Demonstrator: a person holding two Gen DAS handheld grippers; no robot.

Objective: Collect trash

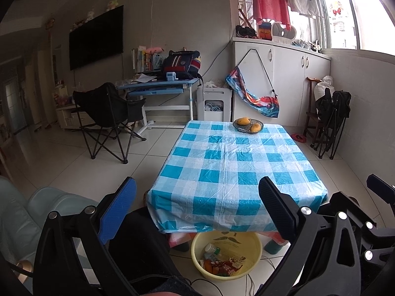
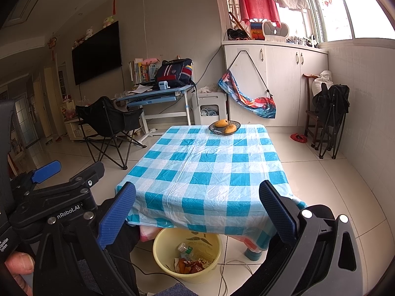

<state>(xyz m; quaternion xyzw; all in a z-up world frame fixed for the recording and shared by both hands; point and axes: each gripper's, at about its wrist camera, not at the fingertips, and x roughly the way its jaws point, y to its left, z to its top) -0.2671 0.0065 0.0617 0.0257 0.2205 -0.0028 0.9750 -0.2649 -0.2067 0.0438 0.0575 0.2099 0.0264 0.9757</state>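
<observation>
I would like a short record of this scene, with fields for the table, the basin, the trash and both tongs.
table: covered by a blue and white checked cloth
on table: a dish of yellow fruit at the far end; no trash seen on the cloth
basin: yellow basin on the floor, partly under the near table edge
trash: bottle and wrappers inside the basin
left tongs: open, holding nothing
right tongs: open, holding nothing

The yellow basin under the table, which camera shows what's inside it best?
The left wrist view: the yellow basin is closer and its bottle and wrappers show larger. The right wrist view shows the same basin smaller, with its far rim under the tablecloth.
</observation>
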